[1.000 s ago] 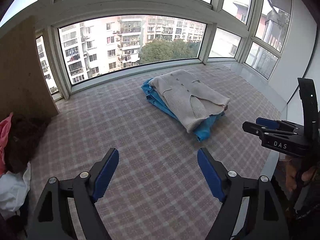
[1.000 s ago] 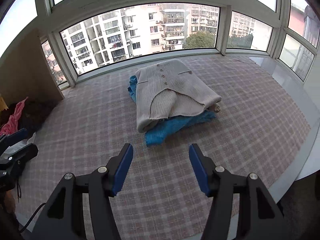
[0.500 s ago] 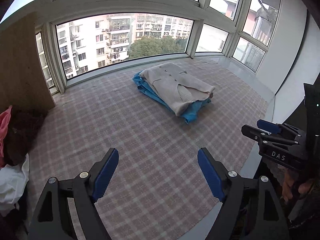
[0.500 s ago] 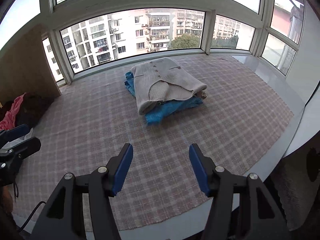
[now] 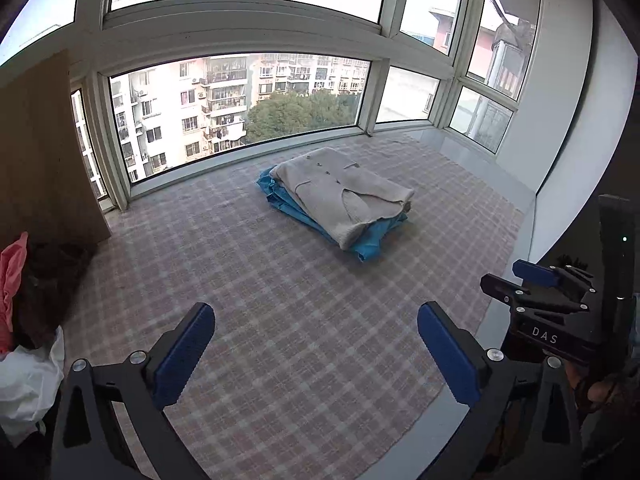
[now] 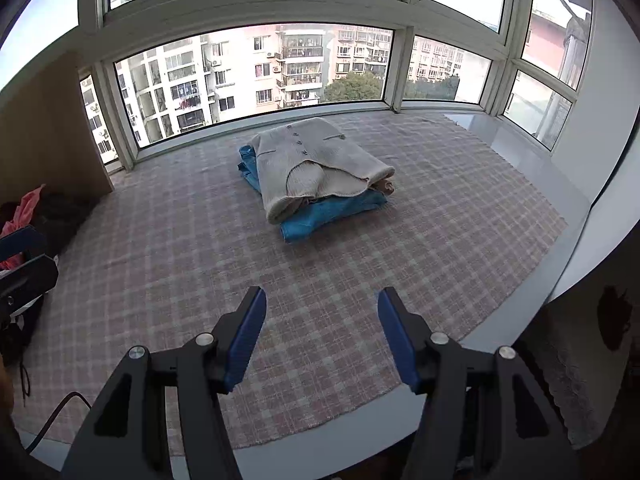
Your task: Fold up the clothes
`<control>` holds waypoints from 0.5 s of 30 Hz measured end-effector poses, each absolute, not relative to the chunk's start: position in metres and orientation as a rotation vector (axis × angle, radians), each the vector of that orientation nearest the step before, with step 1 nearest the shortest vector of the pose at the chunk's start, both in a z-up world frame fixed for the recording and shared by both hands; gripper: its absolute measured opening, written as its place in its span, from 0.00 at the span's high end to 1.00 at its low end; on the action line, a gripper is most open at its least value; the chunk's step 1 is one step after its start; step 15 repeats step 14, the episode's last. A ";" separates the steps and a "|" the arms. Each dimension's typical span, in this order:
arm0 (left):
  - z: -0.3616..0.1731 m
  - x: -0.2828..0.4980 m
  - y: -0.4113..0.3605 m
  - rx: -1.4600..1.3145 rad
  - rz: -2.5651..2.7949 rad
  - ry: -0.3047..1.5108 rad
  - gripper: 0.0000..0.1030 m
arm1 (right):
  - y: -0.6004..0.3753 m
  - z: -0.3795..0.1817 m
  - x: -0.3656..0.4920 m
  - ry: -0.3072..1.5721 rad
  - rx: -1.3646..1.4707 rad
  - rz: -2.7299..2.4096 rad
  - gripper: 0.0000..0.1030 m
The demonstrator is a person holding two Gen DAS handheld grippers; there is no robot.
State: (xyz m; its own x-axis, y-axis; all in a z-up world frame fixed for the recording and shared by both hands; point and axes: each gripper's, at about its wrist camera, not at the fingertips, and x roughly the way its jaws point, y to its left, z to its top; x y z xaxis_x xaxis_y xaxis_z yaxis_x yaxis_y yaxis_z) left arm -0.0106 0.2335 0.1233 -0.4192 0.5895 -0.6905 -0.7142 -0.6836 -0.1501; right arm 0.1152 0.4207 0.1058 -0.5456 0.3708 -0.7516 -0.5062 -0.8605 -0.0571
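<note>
A folded beige knit cardigan (image 5: 340,192) (image 6: 312,160) lies on top of a folded blue garment (image 5: 368,240) (image 6: 332,216), stacked on the checked cloth near the window. My left gripper (image 5: 316,344) hovers well short of the stack, its jaws opening wide with nothing between them. My right gripper (image 6: 322,328) also hangs back from the stack, open and empty. In the left wrist view the right gripper (image 5: 516,280) shows at the right edge. A left finger (image 6: 24,268) shows at the left edge of the right wrist view.
A heap of unfolded clothes, pink (image 5: 10,276), dark and white (image 5: 28,384), sits at the far left by a brown board (image 5: 44,152). The checked cloth (image 5: 280,300) covers a white sill platform whose front edge (image 6: 320,436) lies just below the grippers. Windows close the back.
Both grippers have drawn back and up from the stack, which now looks smaller and farther off. The left jaws have spread wider. The platform's front edge has come into view.
</note>
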 end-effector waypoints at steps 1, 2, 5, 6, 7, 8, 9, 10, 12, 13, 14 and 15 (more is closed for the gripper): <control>0.124 -0.009 0.234 -0.941 2.122 0.218 0.01 | 0.420 0.106 0.115 0.226 -1.104 2.381 0.44; 0.124 -0.007 0.234 -0.931 2.117 0.221 0.01 | 0.420 0.106 0.115 0.224 -1.106 2.380 0.44; 0.127 -0.002 0.236 -0.900 2.107 0.232 0.01 | 0.420 0.106 0.116 0.216 -1.110 2.373 0.44; 0.128 -0.001 0.237 -0.896 2.106 0.233 0.01 | 0.420 0.106 0.116 0.212 -1.109 2.371 0.44; 0.128 -0.001 0.238 -0.898 2.108 0.232 0.01 | 0.420 0.106 0.116 0.209 -1.108 2.370 0.44; 0.129 -0.001 0.239 -0.901 2.110 0.231 0.01 | 0.419 0.106 0.117 0.205 -1.107 2.368 0.44; 0.129 -0.001 0.239 -0.902 2.111 0.228 0.01 | 0.420 0.106 0.117 0.203 -1.106 2.367 0.44; 0.130 -0.001 0.239 -0.898 2.106 0.221 0.01 | 0.420 0.107 0.118 0.204 -1.104 2.365 0.44; 0.131 0.001 0.240 -0.887 2.097 0.209 0.01 | 0.421 0.107 0.118 0.208 -1.101 2.363 0.44; 0.132 0.004 0.241 -0.866 2.096 0.215 0.01 | 0.422 0.107 0.119 0.212 -1.101 2.362 0.44; 0.133 0.007 0.242 -0.850 2.092 0.231 0.01 | 0.424 0.106 0.118 0.215 -1.101 2.361 0.44; 0.133 0.007 0.242 -0.850 2.092 0.231 0.01 | 0.424 0.106 0.118 0.215 -1.101 2.361 0.44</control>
